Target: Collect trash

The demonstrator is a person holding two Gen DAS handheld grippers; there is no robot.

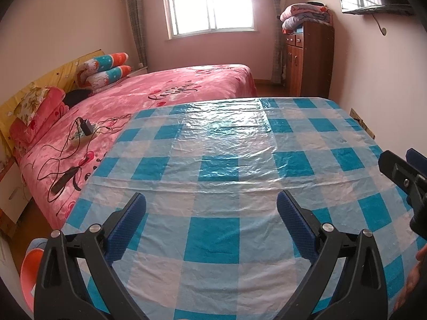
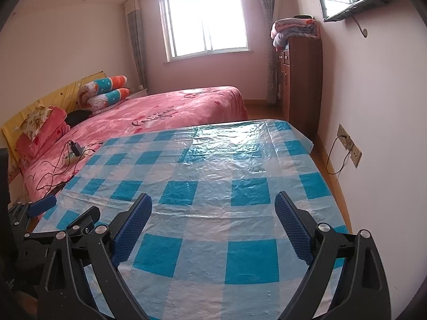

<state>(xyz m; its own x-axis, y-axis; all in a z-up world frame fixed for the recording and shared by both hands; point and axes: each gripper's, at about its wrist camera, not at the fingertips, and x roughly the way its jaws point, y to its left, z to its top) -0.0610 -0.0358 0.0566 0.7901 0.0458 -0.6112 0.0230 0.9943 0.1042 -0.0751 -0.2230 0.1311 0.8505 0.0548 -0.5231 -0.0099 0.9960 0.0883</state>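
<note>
Hovering: I held both grippers over the checked tablecloth (image 1: 218,165).
Left gripper (image 1: 211,208): fingers spread, holding nothing.
Right gripper (image 2: 213,208): fingers spread, holding nothing.
Trash: I could see none.

A table is wearing a glossy blue-and-white checked plastic cloth (image 1: 218,165), creased and catching window glare at its far end; its surface is showing bare (image 2: 213,186). Beside it, a bed under a pink printed blanket (image 1: 170,88) is carrying a white power strip with a black charger (image 1: 84,130), trailing black cables (image 1: 56,165), and stacked pillows (image 1: 106,69).
</note>
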